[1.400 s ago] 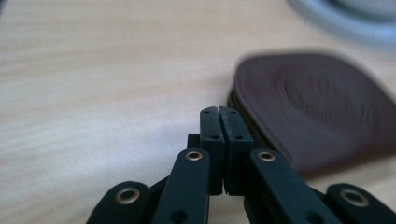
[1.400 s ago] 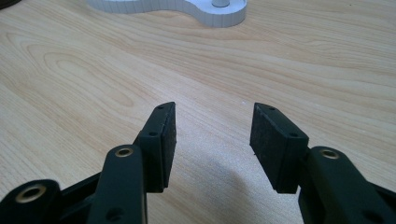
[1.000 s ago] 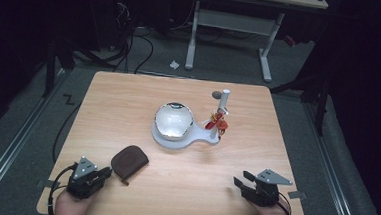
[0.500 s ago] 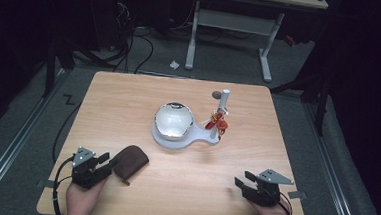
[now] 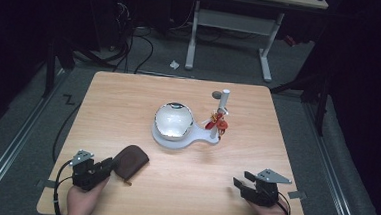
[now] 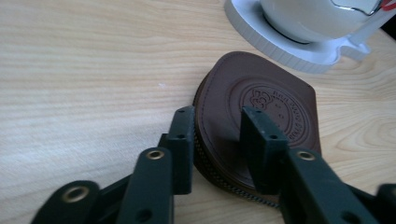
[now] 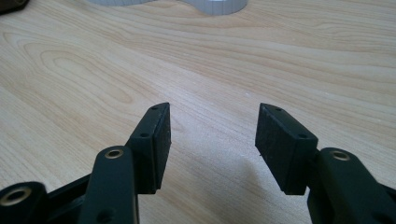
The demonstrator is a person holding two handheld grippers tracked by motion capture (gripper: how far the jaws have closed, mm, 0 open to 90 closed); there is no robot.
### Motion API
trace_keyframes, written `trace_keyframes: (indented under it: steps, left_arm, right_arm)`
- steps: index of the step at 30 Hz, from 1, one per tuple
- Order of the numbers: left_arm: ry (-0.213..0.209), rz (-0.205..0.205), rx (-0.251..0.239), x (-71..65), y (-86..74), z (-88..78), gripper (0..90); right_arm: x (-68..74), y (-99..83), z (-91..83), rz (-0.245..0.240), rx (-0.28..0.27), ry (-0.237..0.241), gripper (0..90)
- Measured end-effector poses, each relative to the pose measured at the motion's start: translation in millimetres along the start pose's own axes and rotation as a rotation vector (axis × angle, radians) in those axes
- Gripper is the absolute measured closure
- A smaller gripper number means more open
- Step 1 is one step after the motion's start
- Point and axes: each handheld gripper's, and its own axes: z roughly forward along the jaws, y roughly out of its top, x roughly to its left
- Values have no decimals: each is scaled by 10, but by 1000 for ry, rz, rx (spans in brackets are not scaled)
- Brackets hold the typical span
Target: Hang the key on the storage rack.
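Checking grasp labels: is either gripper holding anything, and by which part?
Left gripper straddles the brown leather pouch at its near zippered edge; whether it is gripping cannot be told. Right gripper holds nothing.

The left gripper [image 6: 217,140] is seen low over the wooden worktop [image 6: 84,60]. The near edge of a brown leather pouch [image 6: 261,100] is straddled by its fingers [image 6: 183,140], which have just been closing. A white stand [image 6: 280,46] is seen beyond.

Bright lit tabletop, dark surroundings, soft focus
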Motion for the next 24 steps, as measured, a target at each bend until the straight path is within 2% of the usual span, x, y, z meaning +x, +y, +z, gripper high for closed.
trace_keyframes:
  steps: [4, 6, 9, 12, 21, 24]
  left_arm:
    - [1, 18, 5, -6, -1, 10, 696]
    - [29, 49, 3, -18, -1, 1, 779]
    - [45, 70, -1, -40, -11, 3, 812]
    - [67, 116, 8, -70, -4, 13, 836]
    - [69, 126, -3, -88, 18, 12, 862]
    - [59, 132, -15, -99, 40, -4, 868]
  right_arm:
    - [6, -10, -6, 0, 0, -6, 458]
    - [1, -8, -8, 1, -2, -10, 458]
    - [-3, -5, -6, -2, -6, -12, 458]
    - [-1, -4, -5, -7, -7, -11, 460]
    - [21, 6, 4, -7, -6, 2, 466]
    - [-1, 13, 5, 19, -12, 9, 478]
